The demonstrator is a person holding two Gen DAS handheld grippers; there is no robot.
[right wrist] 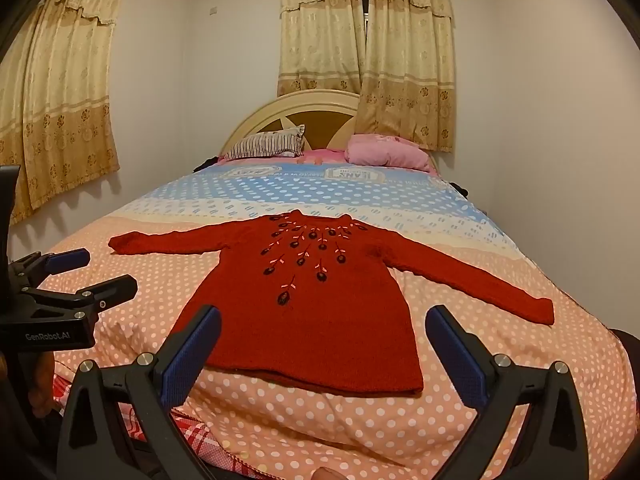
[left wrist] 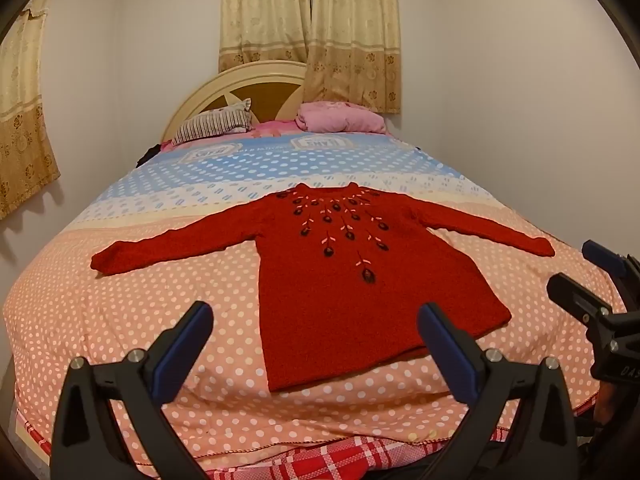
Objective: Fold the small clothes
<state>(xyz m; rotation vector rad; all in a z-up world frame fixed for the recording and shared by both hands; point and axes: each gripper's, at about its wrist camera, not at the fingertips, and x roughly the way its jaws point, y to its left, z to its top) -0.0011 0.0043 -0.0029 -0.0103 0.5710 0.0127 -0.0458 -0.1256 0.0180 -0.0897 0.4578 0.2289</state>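
While the red sweater [left wrist: 336,280] lies flat, sleeves spread, on the bed [left wrist: 120,320], left gripper [left wrist: 316,340] and right gripper [right wrist: 324,344] hover wide and empty before its hem. Advice: pinch one sleeve cuff first, fold inward squarely.

Sweater [left wrist: 332,268] flat on bed [left wrist: 120,320], sleeves out left and right, neck toward headboard [left wrist: 256,80]. Two pillows [left wrist: 216,124] before headboard. Curtains [left wrist: 312,28] behind. Both grippers near bed's foot.
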